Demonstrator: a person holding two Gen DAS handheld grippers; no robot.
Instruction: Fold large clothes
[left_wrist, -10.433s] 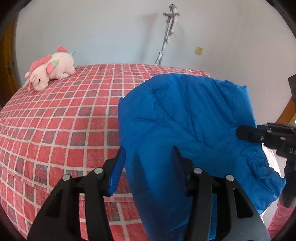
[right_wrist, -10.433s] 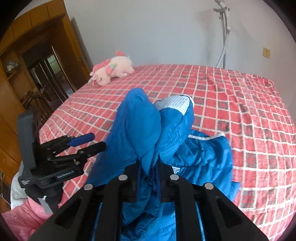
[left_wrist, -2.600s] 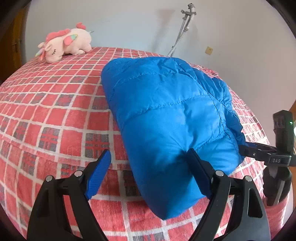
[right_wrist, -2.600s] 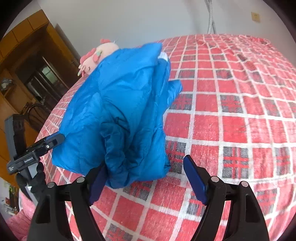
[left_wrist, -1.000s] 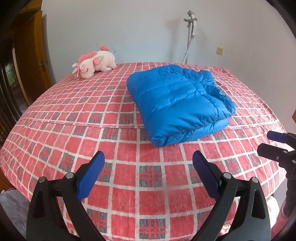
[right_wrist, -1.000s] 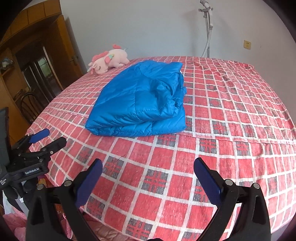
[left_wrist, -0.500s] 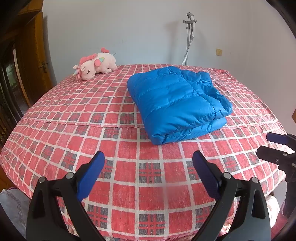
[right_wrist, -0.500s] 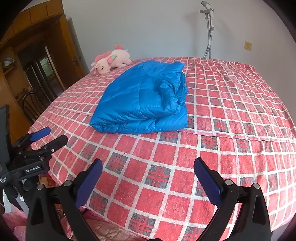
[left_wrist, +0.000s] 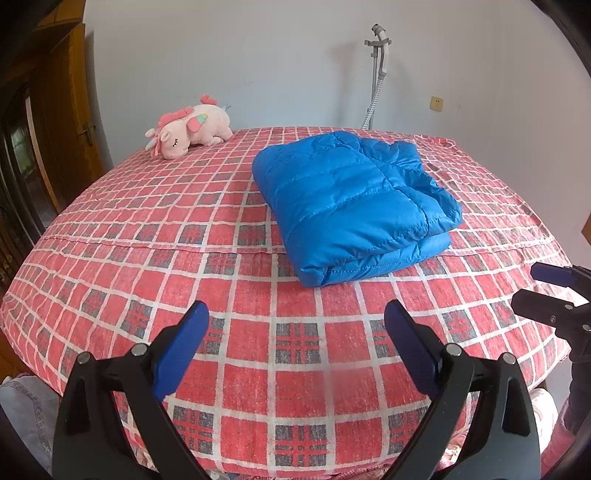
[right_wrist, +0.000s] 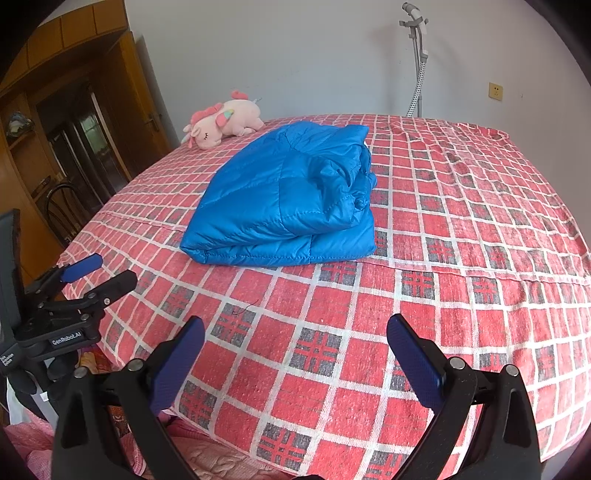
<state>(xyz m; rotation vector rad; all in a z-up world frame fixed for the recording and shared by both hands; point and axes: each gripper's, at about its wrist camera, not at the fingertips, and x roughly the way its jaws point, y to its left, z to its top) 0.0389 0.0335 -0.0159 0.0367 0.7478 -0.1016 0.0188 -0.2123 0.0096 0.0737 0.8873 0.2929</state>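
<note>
White walls and a wooden door (left_wrist: 62, 122) surround a bed (left_wrist: 221, 221) in a red plaid sheet. On its middle lies a blue quilted puffer jacket (left_wrist: 354, 203), folded into a thick rectangular bundle; a pink plush unicorn (left_wrist: 188, 131) rests near the far edge. Left gripper (left_wrist: 295, 336) and right gripper (right_wrist: 295, 343) hover apart from the jacket, jaws spread wide, holding nothing

Left wrist view: near bed edge (left_wrist: 295, 443), facing the far wall. Right wrist view: likewise, further right. Shared: folded jacket (left_wrist: 354, 203), plush toy (left_wrist: 188, 129).
</note>
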